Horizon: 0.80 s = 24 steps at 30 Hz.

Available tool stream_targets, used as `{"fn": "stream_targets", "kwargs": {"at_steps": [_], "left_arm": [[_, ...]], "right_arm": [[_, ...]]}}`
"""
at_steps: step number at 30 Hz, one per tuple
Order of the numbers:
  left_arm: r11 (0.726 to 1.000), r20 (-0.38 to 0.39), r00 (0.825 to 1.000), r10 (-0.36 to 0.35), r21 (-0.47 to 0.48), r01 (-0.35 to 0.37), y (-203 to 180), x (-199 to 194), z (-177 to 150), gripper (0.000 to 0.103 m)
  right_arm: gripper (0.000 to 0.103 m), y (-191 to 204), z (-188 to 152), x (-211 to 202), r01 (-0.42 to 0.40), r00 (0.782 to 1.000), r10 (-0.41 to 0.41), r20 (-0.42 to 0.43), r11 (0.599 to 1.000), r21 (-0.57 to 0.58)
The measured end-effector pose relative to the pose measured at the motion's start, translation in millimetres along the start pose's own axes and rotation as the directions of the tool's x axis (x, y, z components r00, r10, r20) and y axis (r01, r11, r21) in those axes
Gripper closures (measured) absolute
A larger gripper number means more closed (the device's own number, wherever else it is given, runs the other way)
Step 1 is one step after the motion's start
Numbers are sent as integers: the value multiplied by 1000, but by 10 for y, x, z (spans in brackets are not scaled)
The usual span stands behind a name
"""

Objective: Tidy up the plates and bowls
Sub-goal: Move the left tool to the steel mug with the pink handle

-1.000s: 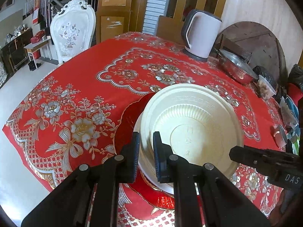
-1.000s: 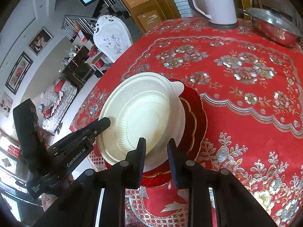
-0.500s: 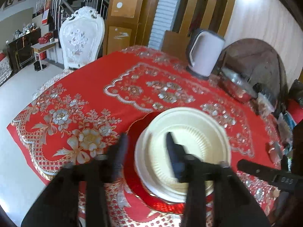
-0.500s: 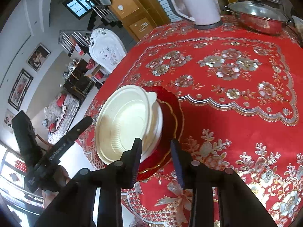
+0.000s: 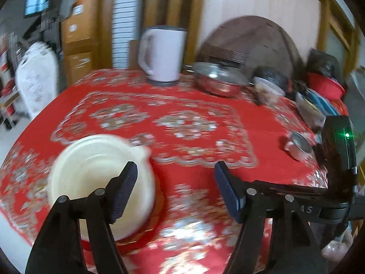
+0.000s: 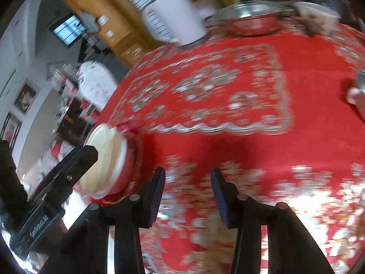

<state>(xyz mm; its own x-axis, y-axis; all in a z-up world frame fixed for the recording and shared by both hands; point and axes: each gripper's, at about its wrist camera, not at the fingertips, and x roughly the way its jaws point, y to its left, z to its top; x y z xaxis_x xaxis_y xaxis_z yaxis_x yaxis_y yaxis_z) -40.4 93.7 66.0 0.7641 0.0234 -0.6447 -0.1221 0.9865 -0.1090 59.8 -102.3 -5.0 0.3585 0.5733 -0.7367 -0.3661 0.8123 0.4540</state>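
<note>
one cream bowl [image 5: 95,173] on one red plate [image 6: 134,159], both tongs empty

Both wrist cameras look forward and down across the red tablecloth [image 5: 262,137] from its near edge; the 2 views share the kettle [image 5: 163,53] at the far side.
</note>
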Motion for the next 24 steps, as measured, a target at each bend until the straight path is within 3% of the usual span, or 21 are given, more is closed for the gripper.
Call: {"fn": "stream_targets", "kwargs": {"at_steps": [5,8,14,20,24], "left_arm": [[991,-70,992,-108,69,113,-687,305,152,34],[985,-114,984,-139,92,149,-1049,536,238,34],[961,-223,945,-237,89,262,-1772,1103,404,34],[936,-290,921,-260,160,314,-2475,1535,466,34],[932,-330,911,-249,174,318,-2755,1849,503,34]], "right_arm": [[59,-665,92,-413,72,994,-80,72,991,115],[58,-1122,157,-658,118,984,-141,106,973,199],[55,-1894,276,-1121,203,953,-262,148,922,330],[51,-2477,388,-1330,237,931,-329,157,873,425],[51,-2713,493,-1255,224,939,-314,138,866,447]]}}
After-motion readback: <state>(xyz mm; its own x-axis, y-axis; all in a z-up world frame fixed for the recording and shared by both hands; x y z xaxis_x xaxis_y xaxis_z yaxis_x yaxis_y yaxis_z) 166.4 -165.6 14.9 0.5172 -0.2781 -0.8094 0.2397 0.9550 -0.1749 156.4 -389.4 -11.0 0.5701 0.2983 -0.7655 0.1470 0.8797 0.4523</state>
